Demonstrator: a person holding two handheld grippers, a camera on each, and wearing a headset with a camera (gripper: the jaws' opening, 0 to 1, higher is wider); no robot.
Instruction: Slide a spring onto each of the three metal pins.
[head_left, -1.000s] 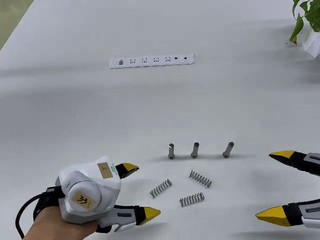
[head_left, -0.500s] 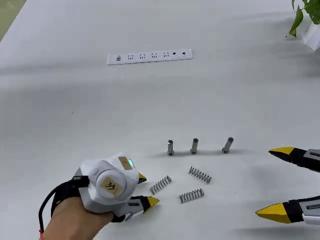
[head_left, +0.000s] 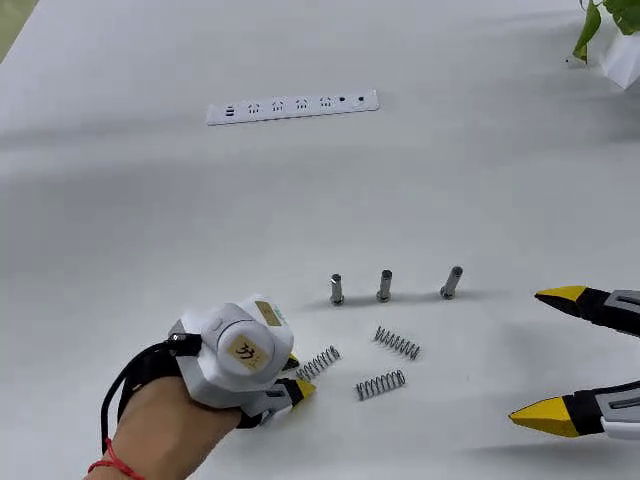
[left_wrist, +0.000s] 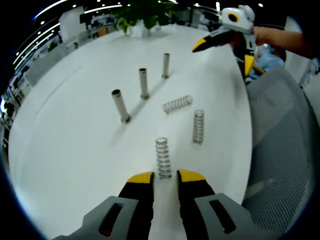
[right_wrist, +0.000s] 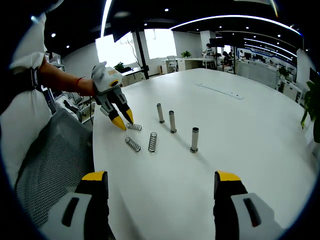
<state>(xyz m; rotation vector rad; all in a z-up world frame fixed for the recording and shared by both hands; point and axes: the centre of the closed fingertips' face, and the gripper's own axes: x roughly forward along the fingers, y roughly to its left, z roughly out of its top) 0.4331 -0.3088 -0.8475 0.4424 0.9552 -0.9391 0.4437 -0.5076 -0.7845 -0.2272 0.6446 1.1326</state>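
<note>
The left tool (left_wrist: 165, 176) is low over the desk (head_left: 150, 230), and its two jaws are close together with just a small gap. The end of the nearest spring (left_wrist: 162, 157) lies flat right at that gap, just in front of the yellow tips. The jaws do not look closed on it yet, so the spring is loose on the desk.

Two more springs lie a bit further out from this tool. One spring (left_wrist: 198, 126) is ahead and to its right side, and the other spring (left_wrist: 177, 104) is past both of them. The three metal pins (left_wrist: 144, 83) stand up in a row, ahead of the left tool and to its left. All three pins are bare. No spring is on any of them.

The right tool (head_left: 535, 353) waits off to the side with its jaws wide apart and nothing in them. From its own view the pins and springs are well ahead of it.

I think the job is at its very start: picking up the first spring. Next, the left tool should push forward a little so the spring sits between the jaws, then squeeze gently. The spring is small and round and may roll or pop away. After that it must be lifted, turned to stand up, and lined up over a pin top.
</note>
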